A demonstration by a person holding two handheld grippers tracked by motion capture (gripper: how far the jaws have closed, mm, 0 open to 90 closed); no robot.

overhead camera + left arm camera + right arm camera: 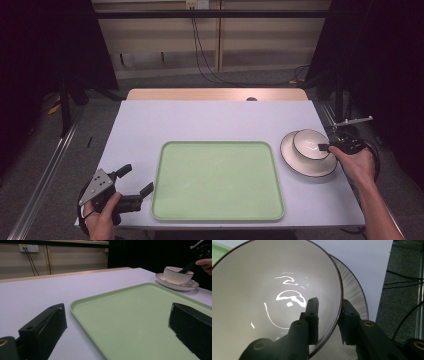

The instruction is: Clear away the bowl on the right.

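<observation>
A white bowl [309,143] with a dark rim stands on a matching saucer [292,161] at the table's right side. My right gripper [324,147] straddles the bowl's right rim. In the right gripper view one jaw is inside the bowl [262,290] and the other outside over the saucer [355,290], with a slim gap still showing at the inner jaw of the right gripper [330,300]. My left gripper [138,179] rests open and empty at the front left, its jaws either side of the near left corner of the green tray [130,320].
The green tray [215,180] lies empty in the middle of the white table [200,120]. The table's right edge runs close behind the saucer, with cables on the floor [404,280] beyond it. A wooden strip [215,94] borders the far edge.
</observation>
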